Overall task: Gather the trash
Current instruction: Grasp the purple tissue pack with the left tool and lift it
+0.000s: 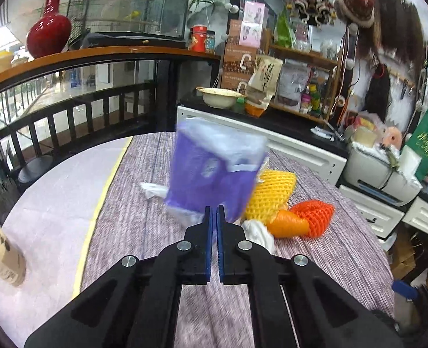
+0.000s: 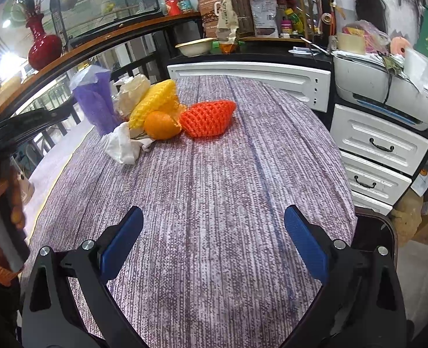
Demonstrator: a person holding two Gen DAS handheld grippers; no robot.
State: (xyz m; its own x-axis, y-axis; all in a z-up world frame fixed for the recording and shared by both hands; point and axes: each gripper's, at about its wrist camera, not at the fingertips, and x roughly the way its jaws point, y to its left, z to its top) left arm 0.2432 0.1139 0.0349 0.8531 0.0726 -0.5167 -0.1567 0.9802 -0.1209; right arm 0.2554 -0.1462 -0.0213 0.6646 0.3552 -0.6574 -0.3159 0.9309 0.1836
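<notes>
Left gripper (image 1: 215, 214): blue ribbed pads pressed together, pinching the lower edge of the purple wrapper (image 1: 211, 171), which stands up from the table (image 1: 144, 174) above the fingertips; blurred in the left wrist view, so exact contact is hard to read. An edge pinch suits it: thin, floppy purple film with a white frosted top, nothing rigid to clamp. Right gripper (image 2: 214, 220): fingers wide apart, nothing between them, hovering over bare tablecloth well short of the pile, probably waiting its turn. Remaining trash is bunched at the far left of the cloth: yellow foam net (image 2: 155, 98) and orange foam net (image 2: 208, 117), both soft open-mesh sleeves; an orange peel (image 2: 161, 124) touching both, smooth and domed; crumpled white tissue (image 2: 122, 145) in front; a cream crumpled wrapper (image 2: 134, 91) behind. Dark bin rim (image 2: 373, 232) sits just off the table's right edge, likely the drop point. Tablecloth is woven, mottled purple-grey.
</notes>
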